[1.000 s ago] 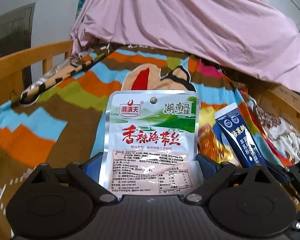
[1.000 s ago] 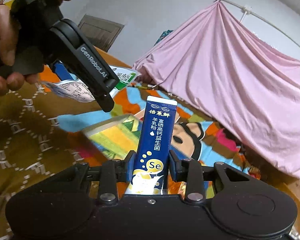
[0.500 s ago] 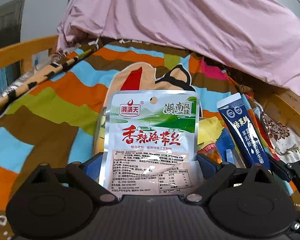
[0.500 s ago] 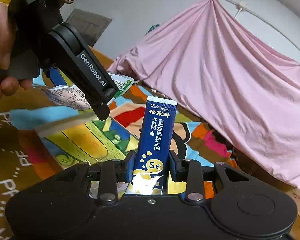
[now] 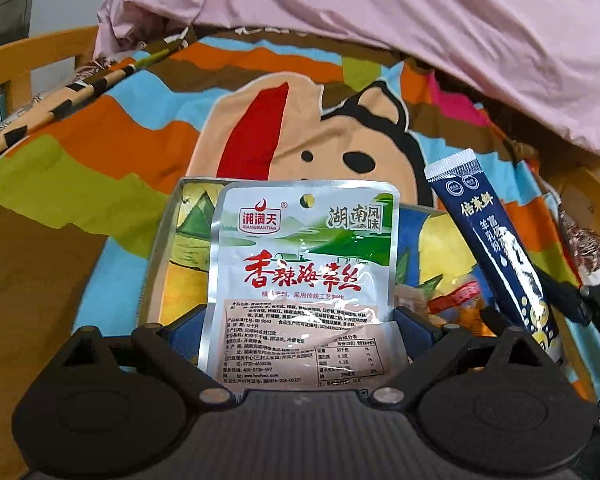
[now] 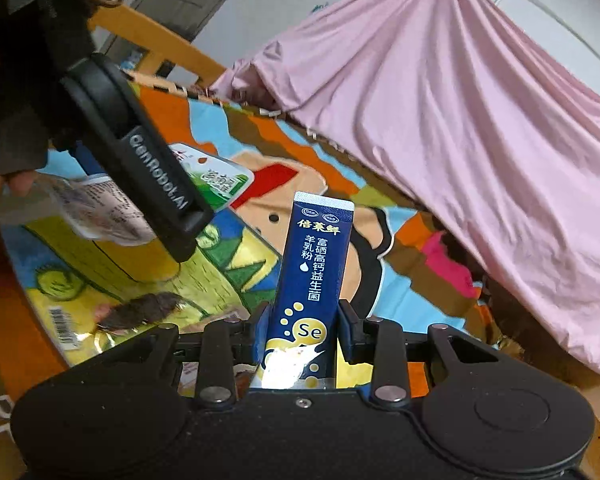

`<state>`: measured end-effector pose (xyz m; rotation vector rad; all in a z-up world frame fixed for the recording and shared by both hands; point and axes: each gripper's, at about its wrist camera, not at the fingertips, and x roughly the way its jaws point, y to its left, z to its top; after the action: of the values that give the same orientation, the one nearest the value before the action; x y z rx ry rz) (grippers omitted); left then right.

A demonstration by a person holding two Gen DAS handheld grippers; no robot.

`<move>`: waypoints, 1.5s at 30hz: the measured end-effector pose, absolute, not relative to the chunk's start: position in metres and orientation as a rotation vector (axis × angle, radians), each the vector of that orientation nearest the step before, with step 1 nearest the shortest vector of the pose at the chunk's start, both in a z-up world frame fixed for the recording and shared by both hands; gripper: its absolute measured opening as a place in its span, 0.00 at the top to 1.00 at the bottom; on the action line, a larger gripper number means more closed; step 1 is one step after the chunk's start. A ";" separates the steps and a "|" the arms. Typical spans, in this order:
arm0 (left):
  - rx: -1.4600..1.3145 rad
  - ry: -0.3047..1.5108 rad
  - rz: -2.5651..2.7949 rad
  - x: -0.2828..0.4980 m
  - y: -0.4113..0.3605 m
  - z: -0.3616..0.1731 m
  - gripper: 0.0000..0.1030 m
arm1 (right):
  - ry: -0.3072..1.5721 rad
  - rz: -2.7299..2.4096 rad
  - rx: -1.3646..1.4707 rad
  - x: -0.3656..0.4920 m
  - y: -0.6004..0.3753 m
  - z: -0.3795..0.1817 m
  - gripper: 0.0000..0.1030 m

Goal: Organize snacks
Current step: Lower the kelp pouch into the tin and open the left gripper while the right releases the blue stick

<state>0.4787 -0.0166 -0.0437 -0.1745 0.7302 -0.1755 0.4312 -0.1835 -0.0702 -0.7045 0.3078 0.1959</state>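
Observation:
My left gripper [image 5: 300, 320] is shut on a white snack pouch [image 5: 304, 264] with red lettering, held upright over a shallow, colourfully printed box [image 5: 172, 240]. My right gripper [image 6: 304, 330] is shut on a dark blue sachet [image 6: 314, 276], which stands upright between the blue pads. In the left wrist view that blue sachet [image 5: 496, 248] leans in from the right above the box. In the right wrist view the left gripper [image 6: 156, 188] hangs at upper left with the white pouch [image 6: 216, 180] above the printed box [image 6: 108, 268]. Several small wrapped snacks [image 5: 456, 296] lie inside the box.
The box rests on a bed covered by a bright cartoon blanket [image 5: 100, 148]. A pink sheet [image 6: 460, 128] drapes over the far side. A wooden bed rail [image 5: 28, 60] runs along the left, and another wooden edge [image 6: 596, 404] is at lower right. A hand [image 6: 4, 184] holds the left gripper.
Both grippers have moved forward and slightly down over the blanket with their packets still gripped. The printed box has come into view under them and the pink sheet looms closer.

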 end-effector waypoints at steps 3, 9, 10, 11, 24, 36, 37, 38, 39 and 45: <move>-0.184 0.764 -0.176 0.487 -0.017 -0.053 0.06 | 0.340 0.185 -0.710 0.442 -0.186 -0.078 0.64; -0.179 0.784 -0.174 0.494 -0.017 -0.064 0.06 | 0.389 0.182 -0.727 0.458 -0.186 -0.092 0.64; -0.169 0.787 -0.170 0.494 -0.018 -0.066 0.06 | 0.394 0.183 -0.729 0.460 -0.185 -0.092 0.64; -0.160 0.790 -0.166 0.494 -0.018 -0.067 0.06 | 0.401 0.184 -0.730 0.462 -0.184 -0.094 0.64; -0.164 0.867 -0.117 0.503 -0.019 -0.078 0.05 | 0.467 0.198 -0.691 0.484 -0.181 -0.098 0.63; -0.190 0.894 -0.064 0.506 -0.012 -0.078 0.04 | 0.434 0.205 -0.541 0.487 -0.201 -0.076 0.32; -0.211 0.899 -0.060 0.505 -0.010 -0.078 0.04 | 0.427 0.202 -0.526 0.485 -0.204 -0.073 0.30; -0.229 0.902 -0.056 0.504 -0.007 -0.078 0.04 | 0.421 0.196 -0.503 0.483 -0.207 -0.068 0.29; -0.247 0.898 -0.052 0.503 -0.005 -0.077 0.03 | 0.420 0.194 -0.480 0.481 -0.211 -0.064 0.28; -0.299 0.857 -0.056 0.490 0.003 -0.064 0.01 | 0.379 0.197 -0.395 0.458 -0.226 -0.039 0.19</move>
<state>0.4897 0.0027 -0.0645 -0.2994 0.8570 -0.0558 0.4576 -0.2257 -0.0394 -0.3947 0.3793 0.1973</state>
